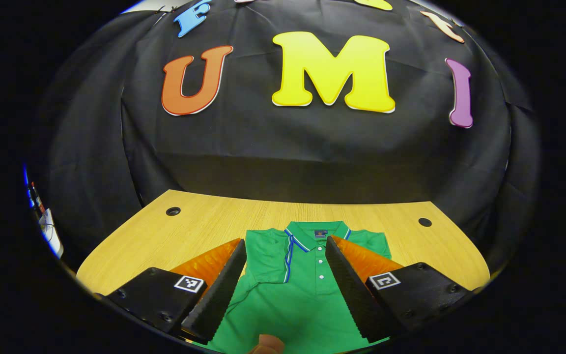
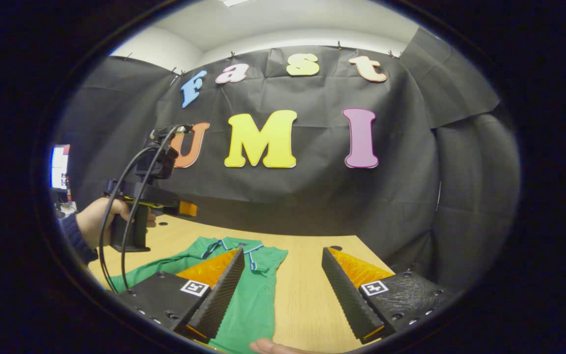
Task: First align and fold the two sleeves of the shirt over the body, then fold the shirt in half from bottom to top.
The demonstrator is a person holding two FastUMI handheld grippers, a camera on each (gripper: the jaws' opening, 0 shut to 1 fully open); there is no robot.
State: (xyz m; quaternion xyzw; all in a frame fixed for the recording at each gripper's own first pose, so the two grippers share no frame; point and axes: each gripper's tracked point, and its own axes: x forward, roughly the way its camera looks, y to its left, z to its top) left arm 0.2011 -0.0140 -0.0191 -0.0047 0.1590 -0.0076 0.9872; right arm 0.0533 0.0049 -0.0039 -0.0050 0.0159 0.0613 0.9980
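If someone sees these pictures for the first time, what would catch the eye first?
Probably the green polo shirt, lying flat on the wooden table with its collar toward the booth wall. Next, the left claw held open above the shirt's chest. In the right gripper view, the right claw is open over the shirt's edge, and a hand holds the other gripper at left.

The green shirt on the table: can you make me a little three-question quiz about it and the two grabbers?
1. True or false: the green shirt lies flat on the wooden table.
2. In the right gripper view, the left gripper is: A) held above the table by a hand; B) lying on the shirt; C) pinching the collar.
3. Fill in: the right gripper has its jaws ____.

Key: 1 true; 2 A; 3 open.
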